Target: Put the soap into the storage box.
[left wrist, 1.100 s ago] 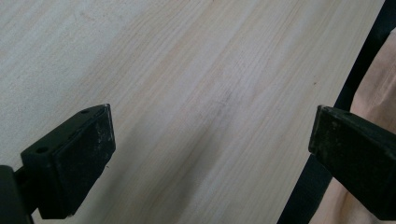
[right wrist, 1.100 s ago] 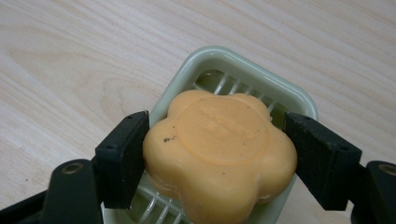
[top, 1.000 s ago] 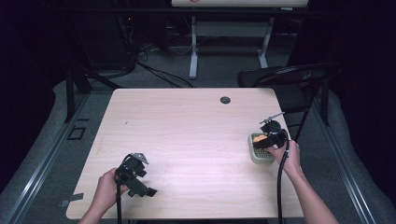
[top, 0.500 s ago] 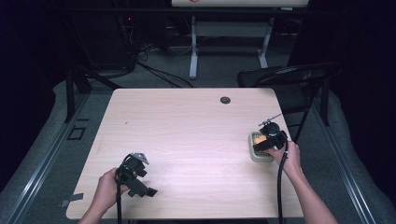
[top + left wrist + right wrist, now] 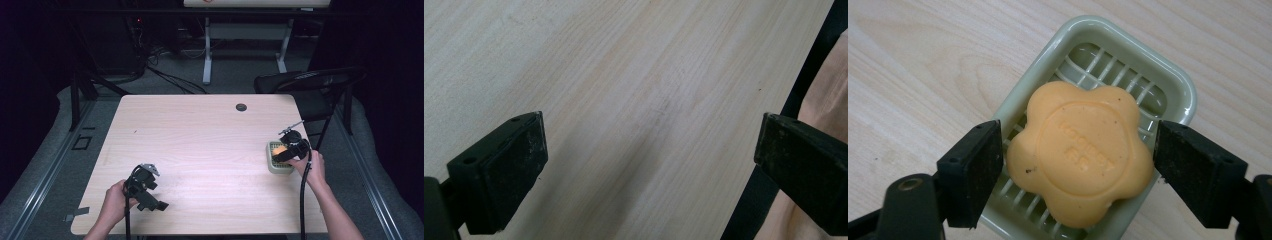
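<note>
Near the desk's (image 5: 200, 130) front edge, towards its left corner, the left gripper (image 5: 150, 192) rests in the person's left hand (image 5: 114, 205), its jaws spread wide over bare pale wood. Farther back at the right edge, the right gripper (image 5: 1075, 165) has just been opening; its jaws flank the orange flower-shaped soap bar (image 5: 1079, 152) with a slight gap on either side. The soap lies in the pale green slatted plastic soap dish (image 5: 1175, 85).

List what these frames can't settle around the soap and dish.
- Soap lettering: right gripper view, embossed but too faint to read.
- Soap dish near corners: cut off by the bottom edge and the black jaws.
- High view: right gripper covers most of the dish.
</note>
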{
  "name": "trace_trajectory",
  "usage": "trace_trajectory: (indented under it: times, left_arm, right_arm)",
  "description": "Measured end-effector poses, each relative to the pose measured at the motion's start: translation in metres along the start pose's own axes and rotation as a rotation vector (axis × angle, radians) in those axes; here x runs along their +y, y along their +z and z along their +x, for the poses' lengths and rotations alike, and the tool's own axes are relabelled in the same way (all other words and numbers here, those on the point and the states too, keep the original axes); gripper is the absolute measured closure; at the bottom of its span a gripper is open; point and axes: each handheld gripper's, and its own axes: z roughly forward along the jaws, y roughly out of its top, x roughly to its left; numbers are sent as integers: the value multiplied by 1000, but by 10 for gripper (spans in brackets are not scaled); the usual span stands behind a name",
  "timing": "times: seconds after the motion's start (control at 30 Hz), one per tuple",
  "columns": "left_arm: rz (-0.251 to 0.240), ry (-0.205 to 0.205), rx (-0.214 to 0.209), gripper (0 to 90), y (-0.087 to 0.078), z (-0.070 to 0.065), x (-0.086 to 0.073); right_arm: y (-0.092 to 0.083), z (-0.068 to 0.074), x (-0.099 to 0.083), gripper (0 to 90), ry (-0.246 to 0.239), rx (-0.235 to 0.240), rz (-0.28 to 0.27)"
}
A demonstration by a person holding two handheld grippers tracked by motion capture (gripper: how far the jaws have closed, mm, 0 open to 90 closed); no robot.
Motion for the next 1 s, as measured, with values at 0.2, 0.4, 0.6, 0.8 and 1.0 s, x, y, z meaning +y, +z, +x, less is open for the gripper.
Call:
trace_trajectory:
  times: [0.2, 0.4, 0.6, 0.8, 1.0]
  left_arm:
    - [-1, 1, 0, 9, 0, 0, 0]
    - [-2, 3, 1, 9, 0, 0, 1]
    - [-3, 8, -1, 9, -1, -1, 0]
    - [-9, 9, -4, 8, -2, -1, 0]
    - [-12, 10, -2, 9, -2, -2, 0]
  right_arm:
    - [-11, 1, -4, 144, 0, 14, 0]
    - [-22, 6, -10, 96, -21, 16, 27]
    - [-33, 17, -20, 76, -48, 24, 40]
    - [-45, 32, -26, 67, -68, 40, 33]
    - [-47, 50, -42, 54, -95, 74, 58]
